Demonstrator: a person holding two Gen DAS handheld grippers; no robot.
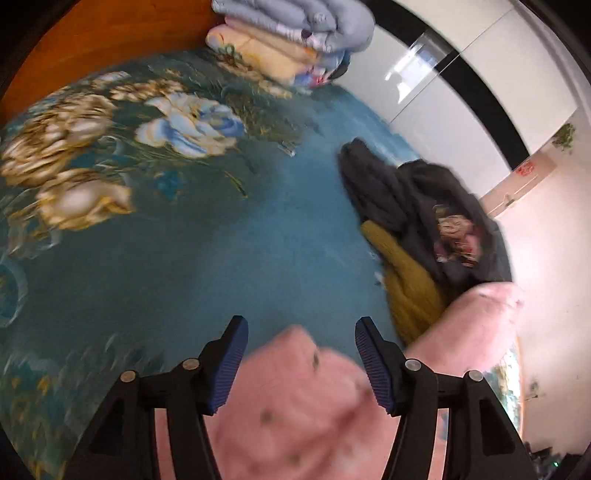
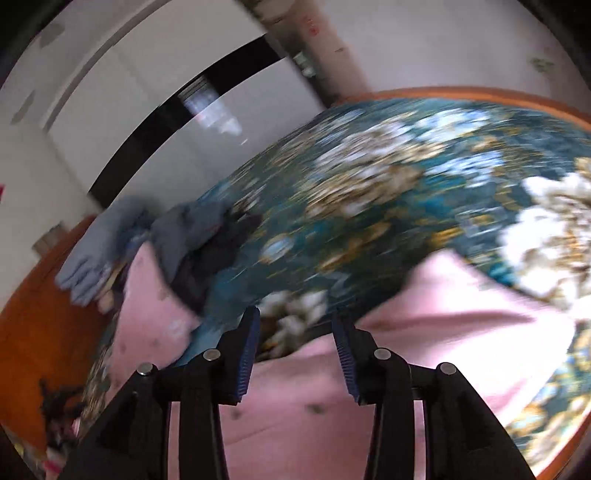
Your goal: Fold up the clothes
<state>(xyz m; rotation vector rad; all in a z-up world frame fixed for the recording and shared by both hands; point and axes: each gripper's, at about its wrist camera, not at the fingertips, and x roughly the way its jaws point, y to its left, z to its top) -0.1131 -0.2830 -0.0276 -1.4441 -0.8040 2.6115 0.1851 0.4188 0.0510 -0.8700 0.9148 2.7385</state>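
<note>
My left gripper (image 1: 301,360) hangs over the pink garment (image 1: 295,406) with its jaws spread wide; the cloth bunches up beneath and between them, but the pads do not close on it. My right gripper (image 2: 295,343) is likewise released, jaws apart, above a flatter stretch of the same pink garment (image 2: 295,406). Neither is grasping anything as far as I can see, though both views are smeared by motion.

I take the pink garment as my landmark. It lies on the teal floral bedspread (image 1: 184,258), at the near edge of the bed below both of my tools. In the left view it looks rumpled and humped, with a lobe reaching off to the right; in the right view it spreads broader, with one arm of cloth running off to the left. I see no crisp fold line in it, so I judge this piece not yet folded, perhaps only being laid out.

Beyond the garment, to its right in the left view, a heap of dark grey clothes (image 1: 417,206) sits on a mustard-yellow piece (image 1: 410,291), all unfolded. Well past the garment, against the wooden headboard (image 1: 92,48), is a stack of folded quilts (image 1: 295,33).

So most of the work looks still ahead: this pink piece, then the heap.
</note>
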